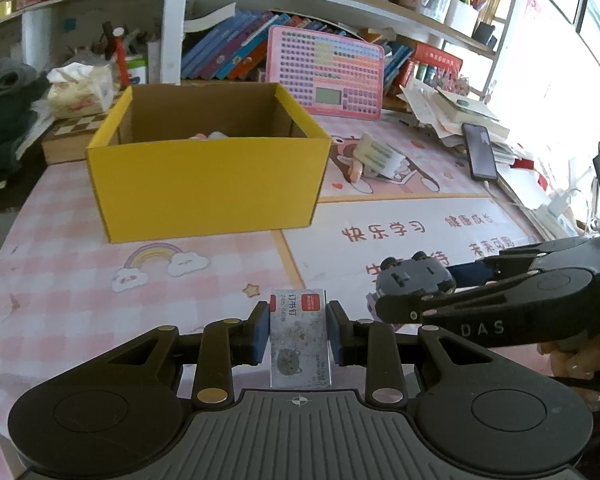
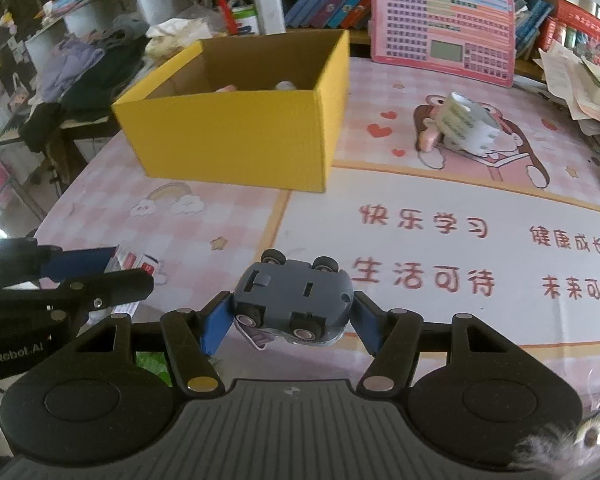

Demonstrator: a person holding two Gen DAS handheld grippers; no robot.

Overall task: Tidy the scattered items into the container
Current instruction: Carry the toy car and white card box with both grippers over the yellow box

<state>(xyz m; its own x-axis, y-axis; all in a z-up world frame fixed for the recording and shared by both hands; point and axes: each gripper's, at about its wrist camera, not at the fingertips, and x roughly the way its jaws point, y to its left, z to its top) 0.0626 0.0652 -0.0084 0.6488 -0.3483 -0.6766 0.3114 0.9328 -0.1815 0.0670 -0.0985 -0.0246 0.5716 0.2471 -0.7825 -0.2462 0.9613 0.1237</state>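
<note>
My left gripper (image 1: pixel 299 330) is shut on a small staple box (image 1: pixel 299 336) with a red label, held above the pink table mat. My right gripper (image 2: pixel 294 308) is shut on a grey toy car (image 2: pixel 294 298), which is upside down with its wheels showing. The same car (image 1: pixel 414 278) appears in the left wrist view, to the right of the staple box. The open yellow cardboard box (image 1: pixel 204 184) stands ahead on the mat, also seen in the right wrist view (image 2: pixel 236 136). A few small pale items lie inside it. A white strip pack (image 2: pixel 466 126) rests on the mat to the right of the box.
A pink keyboard toy (image 1: pixel 326 72) leans against books behind the box. A phone (image 1: pixel 480 152) and a paper stack (image 1: pixel 456 112) lie at the right. Dark clothes (image 2: pixel 96 76), a tissue pack (image 1: pixel 80 90) and a checkerboard box (image 1: pixel 76 132) crowd the left side.
</note>
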